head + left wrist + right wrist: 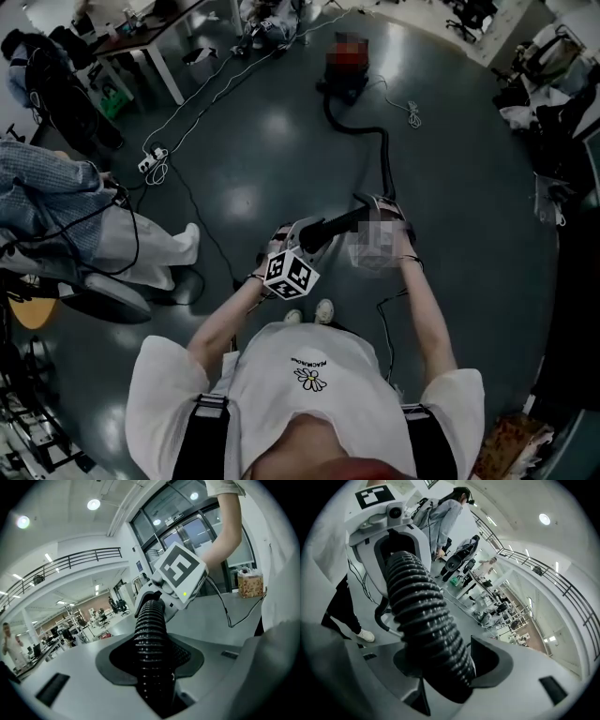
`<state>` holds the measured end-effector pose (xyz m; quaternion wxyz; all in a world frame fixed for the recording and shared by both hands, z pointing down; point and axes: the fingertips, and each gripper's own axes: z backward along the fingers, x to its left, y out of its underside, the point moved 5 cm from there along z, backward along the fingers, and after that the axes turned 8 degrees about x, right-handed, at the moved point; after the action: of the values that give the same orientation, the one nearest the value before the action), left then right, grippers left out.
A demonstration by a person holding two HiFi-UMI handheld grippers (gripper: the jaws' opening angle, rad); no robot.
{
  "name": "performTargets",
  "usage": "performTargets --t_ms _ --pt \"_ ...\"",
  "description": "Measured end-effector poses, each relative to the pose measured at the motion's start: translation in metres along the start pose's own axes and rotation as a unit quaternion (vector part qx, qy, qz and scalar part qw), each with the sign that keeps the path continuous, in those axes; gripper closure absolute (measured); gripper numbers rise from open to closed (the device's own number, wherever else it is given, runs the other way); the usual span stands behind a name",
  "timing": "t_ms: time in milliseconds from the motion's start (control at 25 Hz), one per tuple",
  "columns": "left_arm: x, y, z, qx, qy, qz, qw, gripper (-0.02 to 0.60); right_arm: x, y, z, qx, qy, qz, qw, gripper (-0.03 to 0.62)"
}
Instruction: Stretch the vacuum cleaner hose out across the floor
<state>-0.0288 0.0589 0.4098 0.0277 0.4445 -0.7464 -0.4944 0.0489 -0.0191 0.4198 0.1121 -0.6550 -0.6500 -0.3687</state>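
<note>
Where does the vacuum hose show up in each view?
Head view: the vacuum hose runs from the red vacuum cleaner at top centre down to mid-frame.
Left gripper view: the hose rises from the bottom edge through the centre.
Right gripper view: the hose fills the lower middle.
Shared landmark: the person's white T-shirt.

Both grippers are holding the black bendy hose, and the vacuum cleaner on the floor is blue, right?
Not quite: the head view shows the round vacuum cleaner on the floor is red, not blue. The left gripper and the right gripper do both hold the black ribbed plastic hose.
</note>
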Motion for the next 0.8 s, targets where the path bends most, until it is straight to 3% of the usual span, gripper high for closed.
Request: performTargets --t_ms 280,320,360,440,560,720,800 --pt "-0.012 0.002 -0.003 0.009 0.021 -0.006 0.9997 0.417 0.017 0.0 0.006 0.001 -0.016 0.043 0.999 0.342" --pt "-0.015 0.001 -0.003 0.009 0.025 -0.003 0.9996 0.417 0.02 0.002 0.009 0.01 -0.015 0.054 0.998 0.355" --pt "-0.016 0.0 -0.004 0.008 0.029 0.003 0.9995 0.417 0.021 0.004 0.012 0.019 -0.005 0.068 0.998 0.41" --pt "-0.015 -0.003 -0.007 0.001 0.039 0.035 0.9986 0.417 0.018 0.008 0.018 0.026 0.031 0.075 0.996 0.471" --pt "-0.011 -0.014 -0.013 -0.01 0.042 0.087 0.9953 0.416 0.006 0.016 0.029 0.026 0.077 0.02 0.997 0.484" --pt "-0.009 -0.03 -0.015 -0.015 0.029 0.074 0.9967 0.411 -0.005 0.025 0.04 0.033 0.106 -0.027 0.994 0.485" --pt "-0.004 -0.026 -0.013 -0.017 0.021 0.086 0.9959 0.392 -0.01 0.034 0.04 0.045 0.118 -0.046 0.991 0.485"
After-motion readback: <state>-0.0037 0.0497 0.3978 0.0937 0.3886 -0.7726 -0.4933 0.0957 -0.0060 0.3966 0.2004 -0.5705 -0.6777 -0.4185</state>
